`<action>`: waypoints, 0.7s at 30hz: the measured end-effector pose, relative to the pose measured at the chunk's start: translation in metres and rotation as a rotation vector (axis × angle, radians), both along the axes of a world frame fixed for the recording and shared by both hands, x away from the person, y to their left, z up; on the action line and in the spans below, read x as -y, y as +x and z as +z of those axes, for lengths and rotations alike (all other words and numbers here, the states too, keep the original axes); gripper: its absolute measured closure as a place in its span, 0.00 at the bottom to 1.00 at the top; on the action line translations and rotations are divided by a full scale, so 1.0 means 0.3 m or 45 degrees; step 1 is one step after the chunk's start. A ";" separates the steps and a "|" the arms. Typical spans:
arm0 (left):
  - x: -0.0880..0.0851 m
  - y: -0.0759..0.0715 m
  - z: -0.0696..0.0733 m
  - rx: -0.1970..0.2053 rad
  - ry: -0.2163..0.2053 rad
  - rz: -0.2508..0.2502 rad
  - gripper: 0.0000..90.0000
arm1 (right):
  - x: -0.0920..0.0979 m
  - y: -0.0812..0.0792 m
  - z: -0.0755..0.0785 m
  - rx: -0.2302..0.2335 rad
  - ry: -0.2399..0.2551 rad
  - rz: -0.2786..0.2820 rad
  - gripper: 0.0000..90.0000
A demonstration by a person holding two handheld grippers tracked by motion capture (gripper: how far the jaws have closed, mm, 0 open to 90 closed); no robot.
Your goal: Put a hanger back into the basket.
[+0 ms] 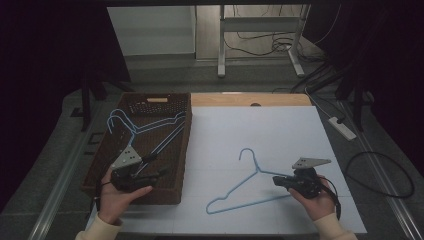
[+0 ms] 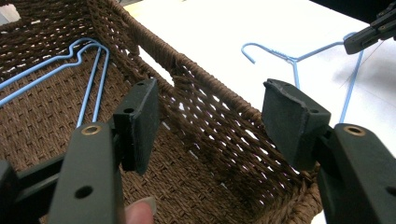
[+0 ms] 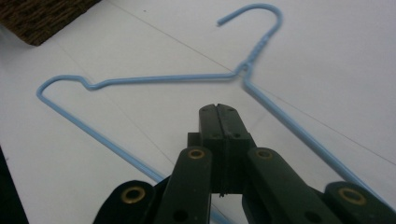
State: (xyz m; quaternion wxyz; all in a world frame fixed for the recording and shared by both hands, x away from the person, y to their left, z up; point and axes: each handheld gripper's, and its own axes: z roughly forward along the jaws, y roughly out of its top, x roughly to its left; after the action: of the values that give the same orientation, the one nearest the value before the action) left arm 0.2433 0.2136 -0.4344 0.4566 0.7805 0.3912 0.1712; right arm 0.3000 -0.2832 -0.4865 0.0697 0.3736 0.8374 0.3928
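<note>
The right gripper (image 3: 219, 109) has its jaws pressed together on nothing, the blue hanger (image 3: 154, 81) lying flat on the white table (image 1: 280, 135) just beyond its tips. The left gripper (image 2: 210, 116), jaws apart, straddles the near wall of the woven basket (image 2: 210, 107)

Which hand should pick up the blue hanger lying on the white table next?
Right. The right gripper sits beside the loose hanger, fingers shut, empty and aimed at it. The left gripper hangs open over the wicker basket, across the table.

Lab workspace, bare table frame (image 1: 260, 40), loose floor cables (image 1: 320, 70), power strip (image 1: 342, 127)
</note>
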 end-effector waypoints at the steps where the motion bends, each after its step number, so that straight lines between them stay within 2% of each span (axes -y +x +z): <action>1: -0.001 0.000 0.000 0.000 -0.001 -0.001 0.43 | 0.011 -0.002 0.000 0.002 0.000 -0.009 1.00; 5: -0.002 0.000 -0.001 -0.001 -0.003 -0.002 0.43 | 0.051 -0.006 -0.013 -0.007 -0.007 -0.045 1.00; 10: -0.003 0.000 0.001 0.000 -0.008 -0.001 0.43 | 0.044 0.004 -0.012 0.006 0.001 -0.039 1.00; 11: -0.004 0.000 0.002 0.000 -0.011 -0.002 0.43 | 0.036 0.010 -0.009 0.011 0.006 -0.038 0.96; 12: -0.004 -0.001 0.003 0.001 -0.011 -0.002 0.43 | 0.025 0.020 -0.004 0.012 0.009 -0.040 0.87; 14: -0.004 -0.001 0.004 0.002 -0.012 -0.001 0.43 | 0.008 0.036 0.003 0.006 0.010 -0.055 0.75; 17: -0.003 -0.001 0.004 0.002 -0.013 -0.003 0.43 | -0.018 0.066 0.010 -0.021 -0.008 -0.087 0.57; 21: -0.003 0.000 0.003 0.001 -0.012 -0.006 0.43 | -0.043 0.098 0.010 -0.052 -0.040 -0.108 0.47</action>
State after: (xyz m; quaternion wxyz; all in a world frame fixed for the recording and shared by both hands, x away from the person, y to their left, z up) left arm 0.2432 0.2145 -0.4335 0.4609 0.7791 0.3901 0.1686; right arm 0.3294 -0.2704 -0.4834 0.0752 0.4155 0.8282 0.3685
